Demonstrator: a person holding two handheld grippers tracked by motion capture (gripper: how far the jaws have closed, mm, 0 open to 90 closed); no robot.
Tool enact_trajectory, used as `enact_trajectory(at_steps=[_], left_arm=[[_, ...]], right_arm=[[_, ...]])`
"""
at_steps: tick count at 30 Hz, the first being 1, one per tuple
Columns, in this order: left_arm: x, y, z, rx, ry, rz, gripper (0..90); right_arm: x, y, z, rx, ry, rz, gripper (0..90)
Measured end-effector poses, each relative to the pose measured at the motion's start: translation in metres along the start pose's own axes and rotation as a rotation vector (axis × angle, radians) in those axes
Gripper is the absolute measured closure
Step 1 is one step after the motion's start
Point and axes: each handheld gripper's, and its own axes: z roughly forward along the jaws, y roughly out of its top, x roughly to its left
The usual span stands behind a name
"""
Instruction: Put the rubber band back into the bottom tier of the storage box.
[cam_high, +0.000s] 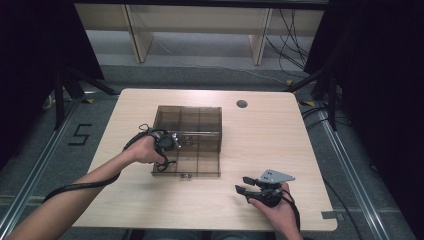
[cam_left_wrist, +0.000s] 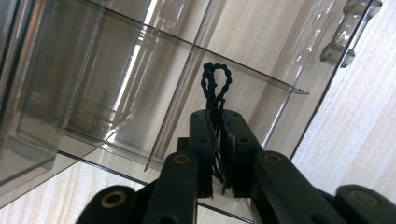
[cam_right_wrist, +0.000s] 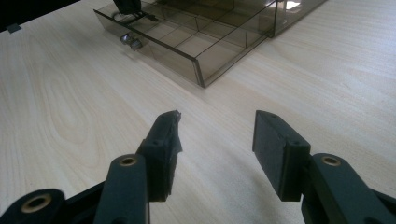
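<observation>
A smoky clear compartment box (cam_high: 200, 150) lies open in the middle of the table, its lid (cam_high: 187, 119) folded back. My left gripper (cam_high: 172, 142) hangs over the box's left compartments. In the left gripper view the left gripper (cam_left_wrist: 215, 114) is shut on a thin dark twisted cord (cam_left_wrist: 215, 86), whose loop sticks out past the tips above a box divider (cam_left_wrist: 243, 70). My right gripper (cam_high: 244, 184) rests low over the table at the front right, open and holding nothing. In the right gripper view the right gripper (cam_right_wrist: 217, 123) points toward the box (cam_right_wrist: 205, 56).
The box's small latch (cam_high: 186, 176) faces the front edge. A round cable hole (cam_high: 242, 104) sits at the table's back right. Bare wood (cam_right_wrist: 70, 107) lies between the right gripper and the box. Wooden frame legs (cam_high: 137, 35) stand beyond the table.
</observation>
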Motion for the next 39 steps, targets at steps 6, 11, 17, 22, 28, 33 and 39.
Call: enact_trajectory(at_steps=[6, 11, 17, 22, 28, 33, 39], left_arm=[[0.0, -0.002, -0.003, -0.029, 0.002, -0.018, 77.4], [0.001, -0.008, -0.008, -0.05, 0.008, -0.019, 74.9], [-0.002, -0.024, -0.018, -0.183, 0.027, -0.088, 70.9], [0.002, -0.04, -0.025, -0.277, 0.034, 0.026, 68.6], [-0.02, -0.068, -0.027, -0.466, 0.037, -0.156, 66.4], [-0.034, -0.089, -0.025, -0.568, 0.1, -0.277, 63.3], [-0.044, -0.108, -0.019, -0.663, 0.122, -0.318, 60.3]], right_arm=[[0.0, 0.0, -0.002, 0.002, 0.0, -0.006, 51.7], [0.0, 0.0, -0.001, 0.004, 0.0, -0.006, 51.7], [0.0, 0.0, -0.002, 0.001, 0.0, -0.007, 51.4], [-0.001, 0.0, -0.001, 0.003, -0.002, -0.008, 51.4], [0.002, 0.0, -0.001, 0.001, 0.0, 0.023, 51.4], [0.003, 0.0, -0.001, 0.014, 0.006, 0.037, 51.4], [0.002, 0.001, -0.002, 0.018, -0.011, 0.019, 51.4]])
